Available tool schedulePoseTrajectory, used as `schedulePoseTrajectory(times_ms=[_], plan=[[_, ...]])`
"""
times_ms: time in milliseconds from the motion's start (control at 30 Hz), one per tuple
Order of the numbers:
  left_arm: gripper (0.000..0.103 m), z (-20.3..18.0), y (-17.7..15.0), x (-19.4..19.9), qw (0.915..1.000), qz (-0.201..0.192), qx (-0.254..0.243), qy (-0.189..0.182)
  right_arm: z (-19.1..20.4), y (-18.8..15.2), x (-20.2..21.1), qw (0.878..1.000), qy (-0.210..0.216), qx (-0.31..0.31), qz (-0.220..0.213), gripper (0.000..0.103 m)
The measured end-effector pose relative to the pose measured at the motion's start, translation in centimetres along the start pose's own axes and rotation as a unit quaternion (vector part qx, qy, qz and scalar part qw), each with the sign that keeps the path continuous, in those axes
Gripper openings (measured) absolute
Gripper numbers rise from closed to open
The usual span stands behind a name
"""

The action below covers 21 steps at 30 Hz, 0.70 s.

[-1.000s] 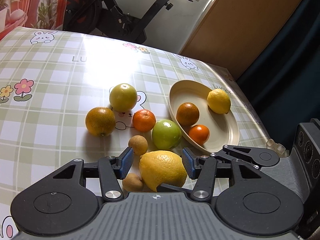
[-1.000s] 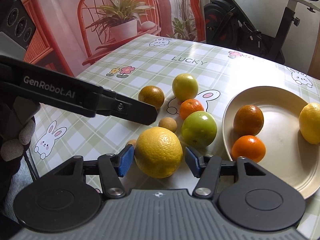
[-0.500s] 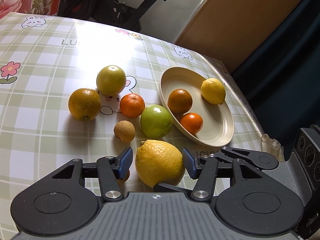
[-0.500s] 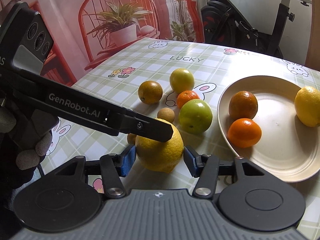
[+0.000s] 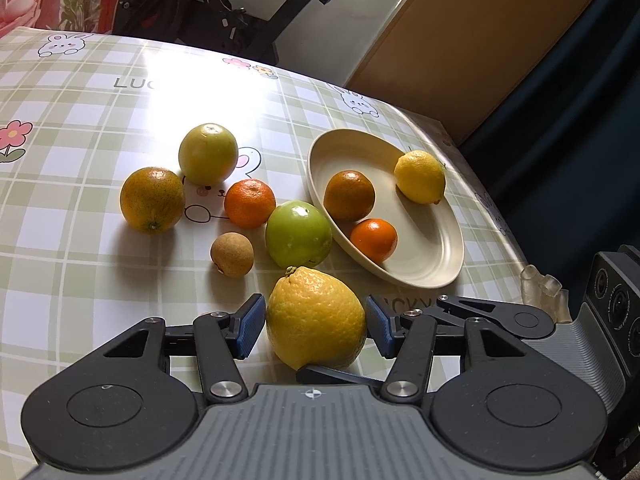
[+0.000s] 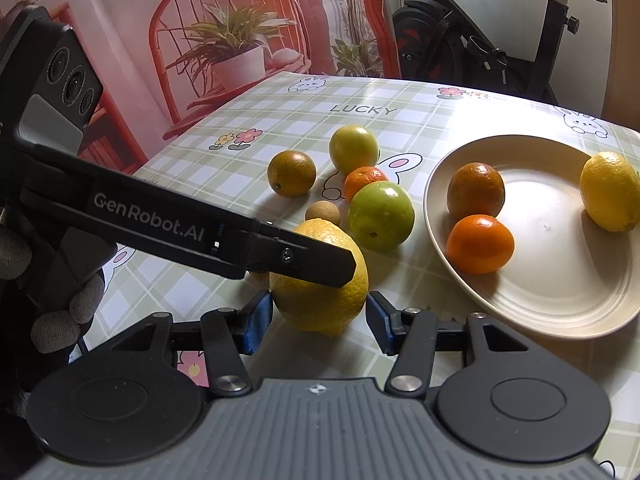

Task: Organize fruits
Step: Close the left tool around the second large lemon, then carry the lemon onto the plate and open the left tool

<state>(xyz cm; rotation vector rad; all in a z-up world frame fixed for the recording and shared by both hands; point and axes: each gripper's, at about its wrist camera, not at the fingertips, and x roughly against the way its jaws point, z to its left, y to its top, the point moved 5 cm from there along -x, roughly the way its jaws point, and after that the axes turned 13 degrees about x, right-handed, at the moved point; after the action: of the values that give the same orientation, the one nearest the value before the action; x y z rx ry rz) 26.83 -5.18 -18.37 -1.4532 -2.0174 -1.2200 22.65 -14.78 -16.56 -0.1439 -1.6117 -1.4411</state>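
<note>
A large yellow lemon (image 5: 316, 316) sits between the pads of both grippers, low over the checked tablecloth. My right gripper (image 6: 319, 320) is shut on the lemon (image 6: 320, 300), a pad pressed to each side. My left gripper (image 5: 316, 326) brackets the same lemon with a hair of space at each pad. One left finger (image 6: 280, 252) crosses the lemon's top in the right wrist view. A cream plate (image 5: 436, 264) to the right holds a small lemon (image 5: 420, 176), a dark orange (image 5: 349, 196) and a tangerine (image 5: 374, 240).
Loose on the cloth beyond the lemon are a green apple (image 5: 298, 232), a tangerine (image 5: 250, 203), a small brown fruit (image 5: 232, 255), a speckled orange (image 5: 152, 200) and a yellow-green fruit (image 5: 208, 154). An exercise bike stands past the far table edge. A gloved hand (image 6: 52, 312) holds the left gripper.
The lemon has turned between the pads, its pointed end now facing away in the left wrist view. The left finger has slid across the lemon's top. Both hands have hardly shifted.
</note>
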Motion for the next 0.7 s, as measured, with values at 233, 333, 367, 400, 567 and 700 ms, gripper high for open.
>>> schedulePoseTrajectory(times_ms=[233,333,367,400,567,700], plan=[[0.058,0.0,-0.4,0.1,1.0000,-0.002,0.001,0.001,-0.4,-0.2,0.1,1.000,0.004,-0.017,-0.006,0.055],[0.058,-0.2,-0.4,0.2,1.0000,-0.002,-0.003,0.006,-0.4,-0.3,0.1,1.000,0.005,-0.022,-0.008,0.056],[0.058,-0.3,-0.4,0.2,0.9999,-0.002,-0.005,0.009,-0.4,-0.3,0.1,1.000,0.005,-0.021,-0.009,0.056],[0.058,-0.5,-0.4,0.2,0.9998,-0.003,-0.011,0.014,-0.3,-0.3,0.2,1.000,0.004,-0.020,-0.009,0.056],[0.058,-1.9,0.2,1.1,0.9986,-0.018,-0.042,0.025,-0.3,-0.2,0.5,1.000,0.005,-0.017,-0.016,0.055],[0.058,-3.5,1.5,2.1,0.9970,-0.036,-0.064,0.025,-0.7,0.6,1.7,0.999,0.002,-0.016,-0.039,0.055]])
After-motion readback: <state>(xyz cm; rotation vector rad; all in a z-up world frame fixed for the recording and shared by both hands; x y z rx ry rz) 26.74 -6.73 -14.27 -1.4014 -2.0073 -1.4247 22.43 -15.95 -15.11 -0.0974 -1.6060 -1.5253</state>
